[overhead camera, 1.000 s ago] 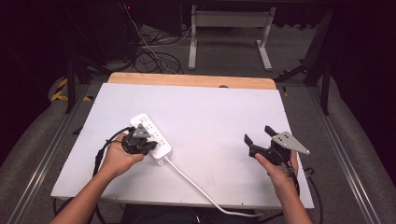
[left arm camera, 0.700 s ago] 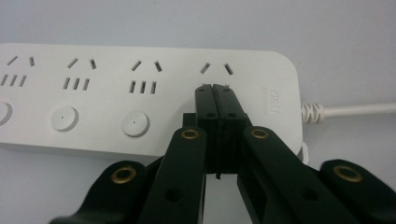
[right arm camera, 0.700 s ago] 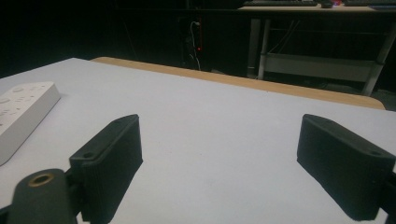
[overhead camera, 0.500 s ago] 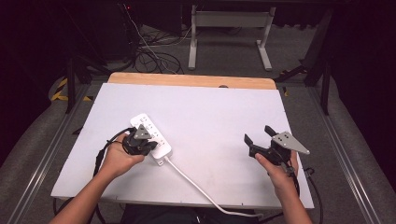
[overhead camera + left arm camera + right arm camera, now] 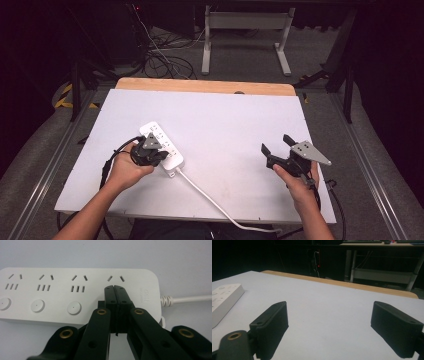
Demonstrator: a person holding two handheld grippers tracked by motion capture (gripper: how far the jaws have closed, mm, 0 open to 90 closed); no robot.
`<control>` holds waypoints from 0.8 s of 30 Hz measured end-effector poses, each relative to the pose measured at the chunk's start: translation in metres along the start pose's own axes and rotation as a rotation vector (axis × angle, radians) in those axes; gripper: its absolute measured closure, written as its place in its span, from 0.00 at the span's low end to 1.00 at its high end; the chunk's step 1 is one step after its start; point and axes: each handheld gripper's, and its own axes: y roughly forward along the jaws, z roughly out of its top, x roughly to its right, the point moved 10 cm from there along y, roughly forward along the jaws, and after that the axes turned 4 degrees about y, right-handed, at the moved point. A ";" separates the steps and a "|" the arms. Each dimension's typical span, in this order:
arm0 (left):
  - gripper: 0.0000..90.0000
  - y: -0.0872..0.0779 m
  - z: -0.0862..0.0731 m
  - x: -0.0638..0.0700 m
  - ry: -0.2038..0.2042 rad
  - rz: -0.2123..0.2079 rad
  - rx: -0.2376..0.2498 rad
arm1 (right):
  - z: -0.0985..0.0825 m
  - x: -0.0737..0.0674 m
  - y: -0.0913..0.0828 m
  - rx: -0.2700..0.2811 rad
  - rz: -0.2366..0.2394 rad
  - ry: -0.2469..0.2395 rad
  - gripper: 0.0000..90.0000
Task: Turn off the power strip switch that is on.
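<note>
A white power strip [image 5: 166, 146] with several sockets and round switches lies left of centre on the white table [image 5: 230, 115]. Its white cord [image 5: 210, 199] trails to the front edge. My left gripper [image 5: 156, 156] is shut, held by a hand. In the left gripper view its joined tips [image 5: 115, 288] rest on top of the strip [image 5: 62, 272], just below the socket nearest the cord [image 5: 190, 299], with nothing between them. My right gripper [image 5: 275, 144] hovers open at the right front, and between its jaws [image 5: 330, 307] is bare table. The strip's end [image 5: 222, 300] lies far to its left.
A wooden strip [image 5: 200, 86] borders the table's far edge. Behind it on the floor are a grey metal stand [image 5: 245, 30] and tangled black cables [image 5: 160, 57]. Metal rails [image 5: 65, 150] run along both sides of the table.
</note>
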 end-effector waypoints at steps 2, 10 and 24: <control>1.00 0.000 0.000 -0.001 -0.005 -0.002 0.008 | 0.000 0.000 0.000 -0.001 -0.001 -0.001 0.16; 1.00 -0.011 0.010 -0.009 -0.027 0.022 0.137 | 0.001 0.001 -0.001 0.001 0.000 0.005 0.17; 1.00 -0.082 0.020 -0.069 -0.209 0.337 0.588 | 0.002 0.001 -0.002 0.007 0.001 0.005 0.17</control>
